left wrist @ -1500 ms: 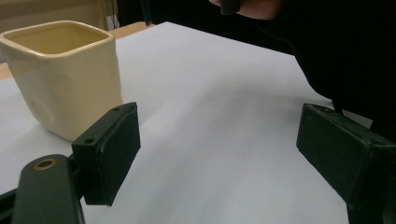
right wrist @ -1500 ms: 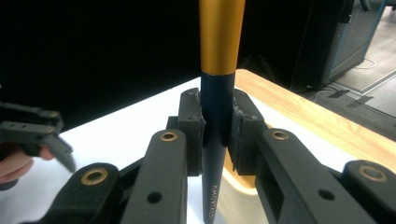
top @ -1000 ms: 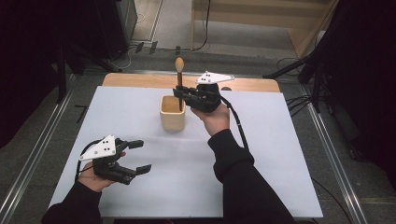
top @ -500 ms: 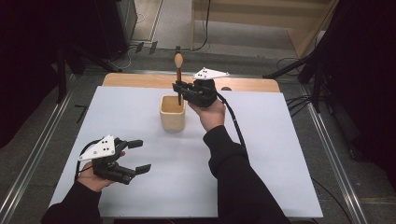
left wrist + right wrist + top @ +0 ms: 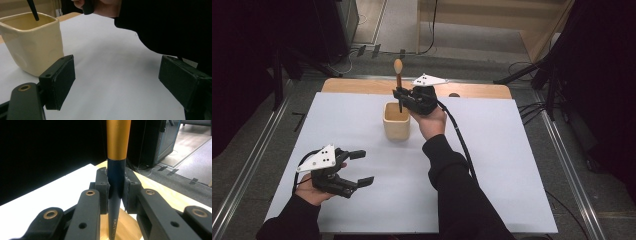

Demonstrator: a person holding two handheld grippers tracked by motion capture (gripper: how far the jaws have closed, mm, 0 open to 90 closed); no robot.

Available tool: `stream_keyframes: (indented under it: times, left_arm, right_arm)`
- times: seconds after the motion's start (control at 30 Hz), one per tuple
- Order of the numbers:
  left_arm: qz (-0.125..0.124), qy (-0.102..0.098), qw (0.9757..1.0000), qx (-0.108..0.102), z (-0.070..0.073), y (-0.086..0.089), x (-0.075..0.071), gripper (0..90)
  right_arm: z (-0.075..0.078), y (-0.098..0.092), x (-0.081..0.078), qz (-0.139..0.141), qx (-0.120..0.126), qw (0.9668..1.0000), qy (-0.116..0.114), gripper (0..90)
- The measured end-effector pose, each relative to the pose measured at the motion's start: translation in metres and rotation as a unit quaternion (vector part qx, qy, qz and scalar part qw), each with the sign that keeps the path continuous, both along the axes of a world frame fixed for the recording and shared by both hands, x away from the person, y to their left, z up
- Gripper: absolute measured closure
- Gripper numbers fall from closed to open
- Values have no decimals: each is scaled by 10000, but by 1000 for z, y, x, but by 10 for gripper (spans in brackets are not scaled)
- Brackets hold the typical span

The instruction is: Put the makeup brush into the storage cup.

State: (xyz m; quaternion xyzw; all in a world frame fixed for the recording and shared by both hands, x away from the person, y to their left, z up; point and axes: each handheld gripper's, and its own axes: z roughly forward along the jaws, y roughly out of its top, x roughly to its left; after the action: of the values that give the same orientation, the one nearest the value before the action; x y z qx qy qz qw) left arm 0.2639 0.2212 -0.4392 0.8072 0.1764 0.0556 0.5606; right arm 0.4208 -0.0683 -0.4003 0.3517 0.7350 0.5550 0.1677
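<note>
A: What about the left claw [image 5: 360,167]?

B: Spread wide with nothing between its pads, held level just above the white surface [image 5: 502,165], jaws aimed toward the cream square ceramic cup [image 5: 396,121], well apart from it. The hand grips it from below.

A: And the right claw [image 5: 400,96]?

B: Clenched on the dark handle of a slim brush with a gold ferrule and rounded tan tip [image 5: 398,75]. The brush stands upright, its lower end inside the cup directly beneath the claw. The forearm reaches forward, wrist raised over the cup's rim.
</note>
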Motion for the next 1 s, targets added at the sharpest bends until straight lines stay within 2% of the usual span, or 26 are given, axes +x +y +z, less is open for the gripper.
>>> stream_keyframes:
  times: [0.37,0.57,0.83,1.0]
  left_arm:
    - [-4,3,10000,1,0,0,-1,143]
    - [8,-3,10000,-6,0,1,0,143]
    - [6,-7,10000,-5,1,1,0,143]
    - [2,3,10000,-5,0,0,0,143]
  right_arm:
    - [-8,13,1,37,5,10000,68,782]
    - [-13,15,1,73,-72,9998,164,782]
    - [-18,16,1,100,-66,9997,199,781]
    - [-20,19,0,144,-155,9995,224,781]
